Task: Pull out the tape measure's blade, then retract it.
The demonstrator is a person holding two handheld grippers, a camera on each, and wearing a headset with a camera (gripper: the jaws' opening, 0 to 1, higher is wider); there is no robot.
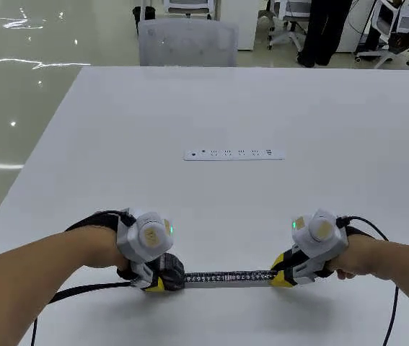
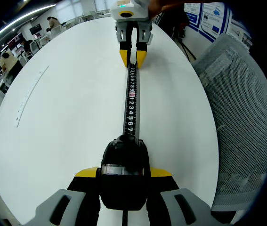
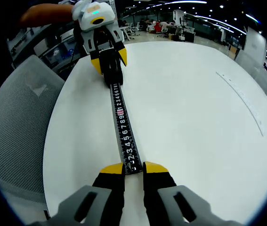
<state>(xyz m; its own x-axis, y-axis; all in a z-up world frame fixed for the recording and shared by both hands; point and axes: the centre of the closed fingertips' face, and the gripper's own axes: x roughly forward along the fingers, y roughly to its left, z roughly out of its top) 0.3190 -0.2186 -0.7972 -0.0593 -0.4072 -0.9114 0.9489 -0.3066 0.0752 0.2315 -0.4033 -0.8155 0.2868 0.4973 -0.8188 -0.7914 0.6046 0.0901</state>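
A black tape measure case (image 2: pixel 124 165) sits on the white table (image 1: pixel 211 209), and my left gripper (image 2: pixel 124 173) is shut on it, yellow-tipped jaws on either side. The blade (image 2: pixel 131 101) lies flat on the table, pulled out about a dozen centimetres toward my right gripper (image 3: pixel 133 168), which is shut on the blade's end (image 3: pixel 132 162). In the head view the left gripper (image 1: pixel 157 282) holds the case (image 1: pixel 171 272) at lower left, the right gripper (image 1: pixel 280 278) is at lower right, and the blade (image 1: pixel 226 277) spans between them.
A white power strip (image 1: pixel 234 154) lies mid-table, well beyond the grippers. A grey mesh chair (image 1: pixel 187 42) stands at the far edge; another mesh chair (image 2: pixel 237 108) is close behind the near edge. Cables trail from both grippers.
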